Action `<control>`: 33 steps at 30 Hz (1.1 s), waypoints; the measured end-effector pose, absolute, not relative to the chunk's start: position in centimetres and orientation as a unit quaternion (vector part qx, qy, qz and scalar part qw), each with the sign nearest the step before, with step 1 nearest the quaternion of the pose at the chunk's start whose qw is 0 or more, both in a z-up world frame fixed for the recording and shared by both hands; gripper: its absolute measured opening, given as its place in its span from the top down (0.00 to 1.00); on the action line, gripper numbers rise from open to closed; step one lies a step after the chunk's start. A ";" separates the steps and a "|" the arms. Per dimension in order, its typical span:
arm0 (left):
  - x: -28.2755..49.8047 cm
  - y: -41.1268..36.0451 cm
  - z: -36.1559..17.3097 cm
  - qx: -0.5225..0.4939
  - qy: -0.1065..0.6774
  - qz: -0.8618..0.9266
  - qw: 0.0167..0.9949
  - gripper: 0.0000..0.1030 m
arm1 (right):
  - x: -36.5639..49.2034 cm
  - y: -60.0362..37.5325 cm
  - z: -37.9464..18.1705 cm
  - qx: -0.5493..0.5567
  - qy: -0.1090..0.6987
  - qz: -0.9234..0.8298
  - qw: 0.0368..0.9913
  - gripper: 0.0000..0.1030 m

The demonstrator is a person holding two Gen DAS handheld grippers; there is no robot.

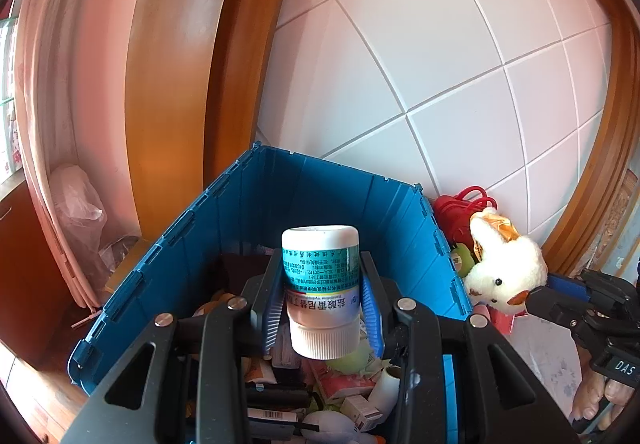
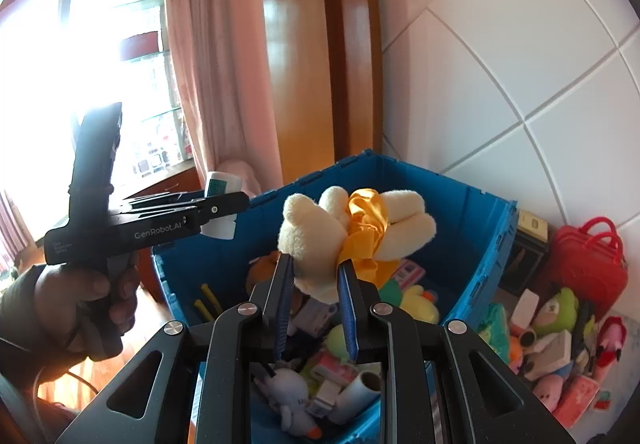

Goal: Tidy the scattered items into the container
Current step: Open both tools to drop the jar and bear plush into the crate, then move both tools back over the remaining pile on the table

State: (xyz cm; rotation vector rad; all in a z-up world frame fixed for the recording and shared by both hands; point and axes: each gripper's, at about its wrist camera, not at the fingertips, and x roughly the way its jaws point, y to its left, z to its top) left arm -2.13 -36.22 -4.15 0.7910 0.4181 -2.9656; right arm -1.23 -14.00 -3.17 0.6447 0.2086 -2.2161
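My left gripper (image 1: 322, 294) is shut on a white pill bottle (image 1: 320, 284) with a teal label, held cap-down above the blue crate (image 1: 256, 200). My right gripper (image 2: 316, 284) is shut on a cream plush rabbit (image 2: 320, 228) with a yellow ribbon, also hanging over the blue crate (image 2: 472, 212). In the left wrist view the plush rabbit (image 1: 506, 268) shows at the right, past the crate's rim, pinched by the right gripper (image 1: 534, 294). The left gripper (image 2: 224, 210) with its pill bottle (image 2: 220, 186) shows at the left of the right wrist view. The crate holds several toys and boxes.
To the right of the crate, against the white tiled wall, lie a red toy bag (image 2: 588, 260), a green frog plush (image 2: 558, 310) and several other small items. A wooden door frame (image 2: 348, 56) and pink curtain (image 2: 216, 56) stand behind the crate. A hand (image 2: 80, 296) holds the left gripper's handle.
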 end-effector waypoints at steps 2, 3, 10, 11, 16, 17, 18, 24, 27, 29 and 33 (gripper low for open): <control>-2.4 -36.6 -4.5 0.265 0.139 -0.954 0.019 0.66 | -1.4 -14.2 -3.3 0.253 0.082 -0.879 0.396 0.73; -2.8 -36.6 -4.7 0.280 0.135 -0.950 0.017 0.61 | -1.6 -14.4 -3.4 0.253 0.084 -0.880 0.392 0.53; -2.3 -38.0 -4.9 0.268 0.158 -0.949 0.054 0.05 | -3.1 -14.8 -4.4 0.281 0.073 -0.878 0.380 0.00; -2.4 -38.0 -5.0 0.269 0.156 -0.949 0.056 0.05 | -3.1 -14.6 -4.4 0.280 0.072 -0.879 0.378 0.00; -2.6 -37.6 -5.2 0.272 0.158 -0.948 0.058 0.05 | -3.3 -13.4 -4.6 0.281 0.061 -0.884 0.370 0.00; -2.6 -37.2 -5.2 0.271 0.160 -0.948 0.054 0.05 | -3.3 -13.1 -4.6 0.282 0.059 -0.885 0.367 0.00; -2.7 -37.0 -5.2 0.271 0.160 -0.948 0.052 0.05 | -3.2 -12.8 -4.7 0.284 0.056 -0.885 0.364 0.00; -3.1 -33.7 -4.6 0.266 0.141 -0.953 0.026 0.05 | -2.0 -9.9 -4.7 0.287 0.039 -0.905 0.313 0.00; -3.4 -31.2 -4.3 0.269 0.135 -0.954 0.003 0.05 | -1.4 -8.0 -4.4 0.288 0.024 -0.915 0.282 0.00; -3.5 -28.9 -3.9 0.273 0.125 -0.954 -0.010 0.05 | -0.7 -6.2 -4.2 0.288 0.019 -0.921 0.262 0.00; -2.9 -24.7 -2.8 0.270 0.106 -0.957 -0.024 0.05 | 0.6 -2.7 -3.3 0.283 0.016 -0.929 0.237 0.00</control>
